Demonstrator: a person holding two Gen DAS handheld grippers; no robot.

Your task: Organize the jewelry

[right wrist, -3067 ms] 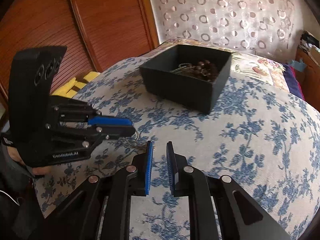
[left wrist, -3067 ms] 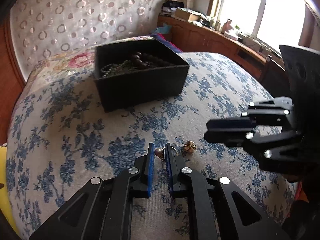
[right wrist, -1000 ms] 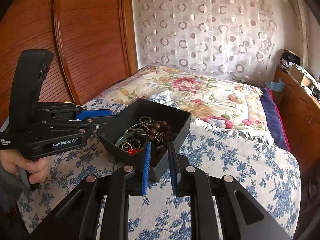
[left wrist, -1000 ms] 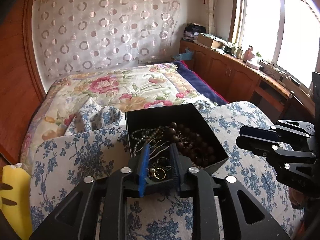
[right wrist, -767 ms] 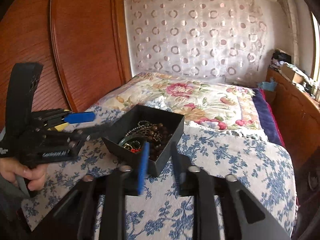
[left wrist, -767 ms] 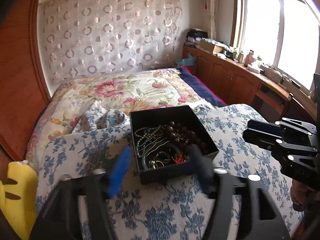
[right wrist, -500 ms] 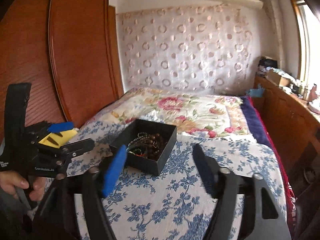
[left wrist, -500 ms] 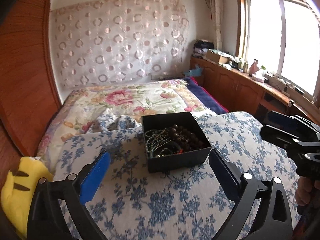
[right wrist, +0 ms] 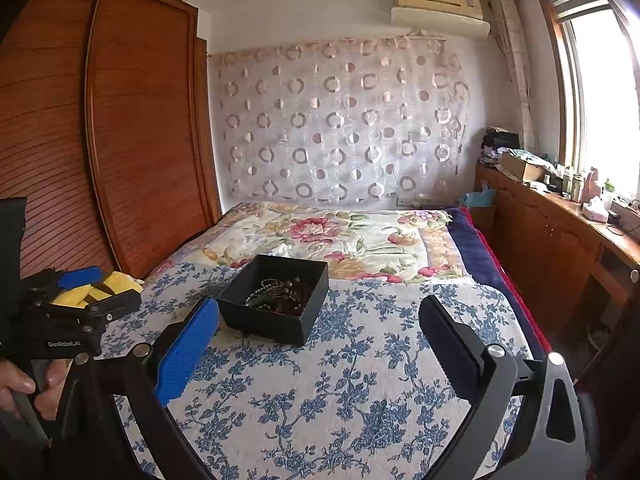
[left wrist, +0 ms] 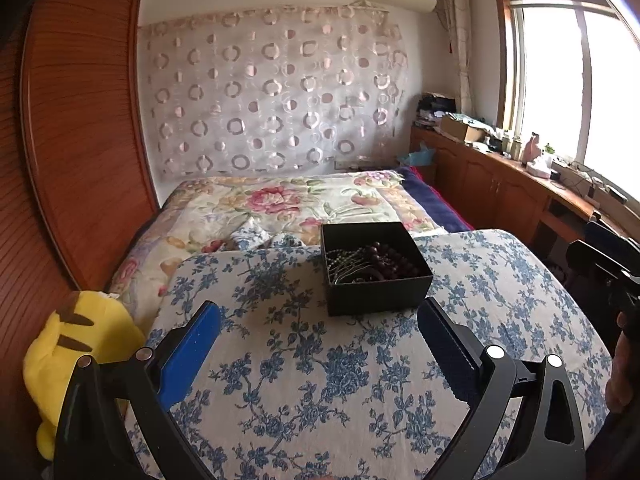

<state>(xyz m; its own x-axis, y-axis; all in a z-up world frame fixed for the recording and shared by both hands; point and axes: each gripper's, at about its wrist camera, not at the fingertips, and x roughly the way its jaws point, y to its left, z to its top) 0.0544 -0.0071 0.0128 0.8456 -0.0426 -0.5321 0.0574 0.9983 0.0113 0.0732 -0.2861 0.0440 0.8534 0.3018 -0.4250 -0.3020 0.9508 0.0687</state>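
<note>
Left gripper: black angular frame, blue ribbed pad on one of the fingers, dark pad on the other. Fingers spread wide, released, nothing between them. Held above the blue-floral cloth-covered surface.

Right gripper: same build, textured blue pad, fingers likewise parted wide and holding nothing. In its view the left gripper shows at the left edge, gripped by a bare hand.

Cloth: cream woven fabric, nubbly, printed with blue flower sprigs.

Beyond both grippers, on that cloth: square matte black open-topped box, straight-walled, upright. Inside it lie the jewelry pieces, dark round brownish beads and a fine pale-beaded chain, tangled together; other pieces too small to tell.

Left, beside the cloth's edge: yellow plush toy, soft, with dark stripes.

Farther: bed with glossy pink-rose floral quilt; ribbed red-brown wooden wardrobe; sheer curtain with ring pattern.
</note>
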